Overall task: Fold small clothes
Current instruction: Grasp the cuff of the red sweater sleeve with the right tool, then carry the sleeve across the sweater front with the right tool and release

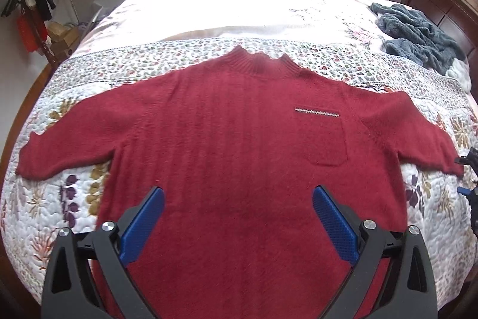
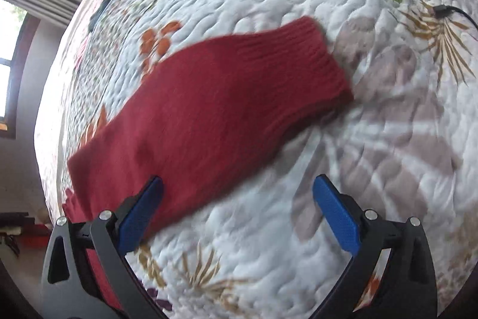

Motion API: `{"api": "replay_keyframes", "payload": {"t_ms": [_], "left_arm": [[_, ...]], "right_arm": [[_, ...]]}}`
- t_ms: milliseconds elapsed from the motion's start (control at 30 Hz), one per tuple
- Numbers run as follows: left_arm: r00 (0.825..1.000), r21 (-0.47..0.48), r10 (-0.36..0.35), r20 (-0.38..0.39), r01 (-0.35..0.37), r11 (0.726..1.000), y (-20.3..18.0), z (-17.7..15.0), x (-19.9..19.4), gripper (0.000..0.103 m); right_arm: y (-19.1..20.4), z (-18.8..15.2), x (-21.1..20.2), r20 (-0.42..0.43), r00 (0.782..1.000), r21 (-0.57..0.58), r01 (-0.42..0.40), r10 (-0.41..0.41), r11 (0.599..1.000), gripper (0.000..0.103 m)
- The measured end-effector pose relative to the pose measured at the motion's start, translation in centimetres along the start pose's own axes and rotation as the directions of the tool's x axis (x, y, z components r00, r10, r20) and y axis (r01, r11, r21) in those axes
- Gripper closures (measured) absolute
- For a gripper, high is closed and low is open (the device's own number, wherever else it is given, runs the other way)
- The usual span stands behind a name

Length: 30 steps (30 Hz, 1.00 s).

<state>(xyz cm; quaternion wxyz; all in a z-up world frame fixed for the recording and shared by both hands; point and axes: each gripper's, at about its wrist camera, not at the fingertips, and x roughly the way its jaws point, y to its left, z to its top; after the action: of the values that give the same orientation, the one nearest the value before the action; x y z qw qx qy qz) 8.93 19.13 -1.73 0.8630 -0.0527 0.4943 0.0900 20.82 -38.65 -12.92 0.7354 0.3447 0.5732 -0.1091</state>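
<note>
A dark red knitted sweater (image 1: 233,127) lies flat and face up on the bed, collar away from me, both sleeves spread out, with a chest pocket (image 1: 324,136) trimmed in silver. My left gripper (image 1: 238,193) hovers open above the sweater's lower body, blue pads wide apart and holding nothing. In the right wrist view the sweater's right sleeve (image 2: 215,106) stretches diagonally across the quilt, its ribbed cuff (image 2: 316,59) at the upper right. My right gripper (image 2: 238,184) is open just above the sleeve, its left pad (image 2: 140,214) over the red knit. The picture there is blurred.
A floral quilted bedspread (image 1: 59,199) covers the bed. A heap of grey fleece (image 1: 418,35) lies at the far right by the wooden headboard (image 1: 433,2). A black cable plug (image 2: 442,9) rests on the quilt beyond the cuff. Boxes and hanging clothes (image 1: 33,8) stand at the left wall.
</note>
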Motion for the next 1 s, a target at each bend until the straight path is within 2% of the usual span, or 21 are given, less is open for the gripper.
{"api": "replay_keyframes", "payload": {"t_ms": [100,167,200,233,267,300,333,367,433,533,667,867,1000], "left_arm": [[1.000,0.007,0.008,-0.005,-0.008,1.000,-0.4,0.0,0.7,0.004],[1.000,0.013,0.014,-0.006,-0.014,1.000,-0.6,-0.1,0.9,0.004],[1.000,0.016,0.017,-0.005,-0.016,1.000,-0.5,-0.2,0.8,0.004],[1.000,0.021,0.024,-0.005,-0.024,0.999,-0.5,-0.3,0.9,0.004],[1.000,0.023,0.029,-0.004,-0.029,0.999,-0.4,-0.3,0.9,0.004],[0.999,0.024,0.033,-0.004,-0.033,0.999,-0.4,-0.4,0.9,0.004],[0.999,0.022,0.035,-0.005,-0.035,0.999,-0.3,-0.4,1.0,0.004],[0.999,0.017,0.035,-0.007,-0.034,0.999,-0.1,-0.5,1.0,0.004],[0.999,0.008,0.034,-0.007,-0.034,0.999,0.1,-0.6,1.0,0.004],[0.999,0.003,0.033,-0.013,-0.033,0.999,0.4,-0.7,1.2,0.004],[0.999,-0.006,0.034,-0.027,-0.034,0.999,0.8,-0.9,1.5,0.004],[0.999,-0.008,0.049,-0.012,-0.049,0.999,1.7,-0.7,1.2,0.004],[0.999,-0.034,0.049,-0.013,-0.050,0.998,2.8,-0.5,1.3,0.004]], "right_arm": [[-0.7,1.5,0.8,0.019,1.000,0.022,-0.013,0.012,1.000,0.004],[-0.6,2.3,0.7,0.063,0.998,0.024,-0.022,0.020,0.999,0.011],[-0.5,2.5,0.6,0.072,0.997,0.021,-0.010,0.009,1.000,0.024],[-0.6,3.0,0.5,0.079,0.997,0.026,0.005,-0.007,1.000,0.041],[-0.6,3.4,0.4,0.083,0.997,0.028,-0.008,0.006,1.000,0.050],[-0.7,3.6,0.2,0.082,0.996,0.032,-0.032,0.029,0.999,0.068],[-1.0,3.9,-0.1,0.076,0.991,0.041,-0.117,0.113,0.992,0.084],[-1.0,4.2,-0.3,0.072,0.986,0.049,-0.157,0.153,0.986,0.084],[-0.5,4.4,-1.4,0.101,0.982,0.016,-0.163,0.160,0.987,0.084],[-0.1,4.2,-2.5,0.133,0.986,-0.049,-0.092,0.098,0.995,0.085],[0.8,3.6,-1.0,0.115,0.993,-0.080,0.026,-0.017,0.996,0.085],[2.1,2.4,-2.3,0.162,0.986,-0.079,0.059,-0.045,0.995,0.086],[5.7,0.4,-4.4,0.217,0.975,-0.176,0.091,-0.052,0.980,0.086]]}}
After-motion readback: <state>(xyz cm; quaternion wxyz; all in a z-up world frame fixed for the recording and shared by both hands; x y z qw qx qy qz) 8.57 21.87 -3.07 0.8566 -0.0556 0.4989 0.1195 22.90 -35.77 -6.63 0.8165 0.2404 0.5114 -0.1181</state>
